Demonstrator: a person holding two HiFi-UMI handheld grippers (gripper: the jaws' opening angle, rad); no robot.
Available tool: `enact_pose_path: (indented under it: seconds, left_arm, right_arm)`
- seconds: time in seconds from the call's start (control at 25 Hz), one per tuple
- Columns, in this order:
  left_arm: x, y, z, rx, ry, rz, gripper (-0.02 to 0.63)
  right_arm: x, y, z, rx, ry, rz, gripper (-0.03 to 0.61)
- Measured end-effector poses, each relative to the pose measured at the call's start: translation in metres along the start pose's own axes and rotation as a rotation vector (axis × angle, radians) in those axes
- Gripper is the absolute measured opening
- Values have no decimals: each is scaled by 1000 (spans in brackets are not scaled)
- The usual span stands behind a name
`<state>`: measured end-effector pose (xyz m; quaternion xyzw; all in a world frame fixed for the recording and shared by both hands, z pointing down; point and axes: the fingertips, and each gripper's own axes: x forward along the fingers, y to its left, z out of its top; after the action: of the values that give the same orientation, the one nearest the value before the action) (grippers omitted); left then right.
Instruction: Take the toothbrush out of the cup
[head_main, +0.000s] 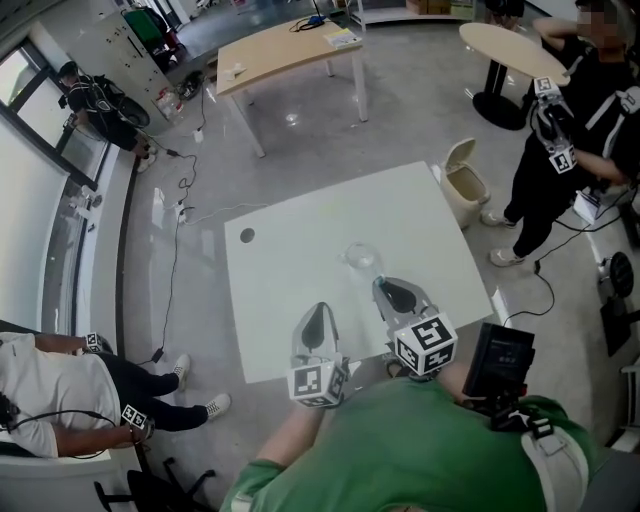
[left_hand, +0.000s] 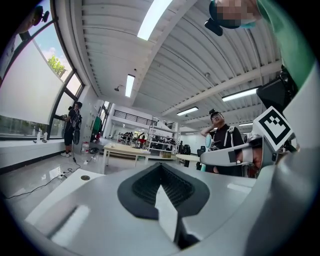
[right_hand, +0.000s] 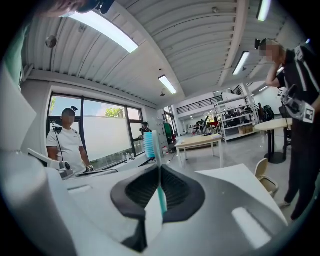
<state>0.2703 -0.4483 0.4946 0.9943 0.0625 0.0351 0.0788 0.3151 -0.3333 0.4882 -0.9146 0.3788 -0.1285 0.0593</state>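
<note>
A clear glass cup stands on the white table, just beyond both grippers. My right gripper is shut on a teal and white toothbrush, whose bristle head sticks up past the jaws in the right gripper view. The brush is out of the cup and held above the table's near side. My left gripper hangs beside it, to the left, with its jaws pressed together and nothing between them.
A beige bin stands off the table's far right corner. A person in black stands at the right, another sits at the lower left. A wooden table and a round table stand farther back. Cables lie on the floor at left.
</note>
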Motion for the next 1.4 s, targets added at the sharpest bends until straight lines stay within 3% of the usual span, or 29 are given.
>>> enact_pose_path:
  seconds: [0.6, 1.4]
  left_arm:
    - [-46, -25, -9, -18, -16, -48, 6]
    - [-41, -31, -7, 2, -25, -69, 6]
  right_arm:
    - [-59, 30, -17, 18, -1, -24, 18]
    - [-58, 25, -22, 18, -14, -32, 18]
